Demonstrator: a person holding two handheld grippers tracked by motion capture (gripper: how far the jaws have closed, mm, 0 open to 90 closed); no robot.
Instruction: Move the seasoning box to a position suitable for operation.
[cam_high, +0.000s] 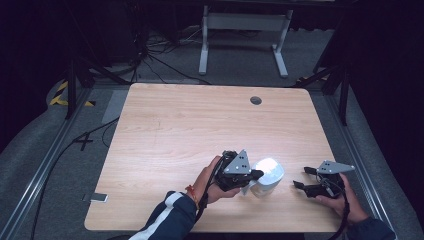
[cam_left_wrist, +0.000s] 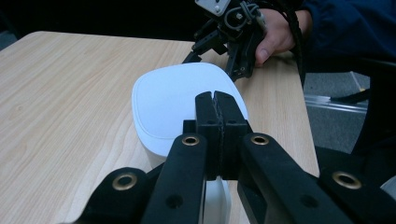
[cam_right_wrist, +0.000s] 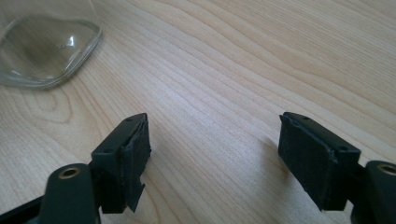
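1. Your left gripper (cam_high: 252, 176) has its jaws pressed fully together. In the left gripper view the pads meet with no visible gap, just over the near edge of the white container (cam_left_wrist: 182, 105). Whether a thin handle or rim is pinched between them you cannot tell from these pictures.
2. The white container (cam_high: 266, 176) stands on the table (cam_high: 190, 125) near its front edge, right of centre. It touches your left gripper's tips, lying at 3 o'clock from that hand.
3. Your right gripper (cam_high: 303, 179) has its jaws spread wide and holds nothing, with bare wood between the pads (cam_right_wrist: 133, 163).
4. From your right gripper the container lies at 9 o'clock, near but apart.
5. Your left hand (cam_high: 212, 182) is the nearer one. Any transfer likely turns on closing that sideways gap.
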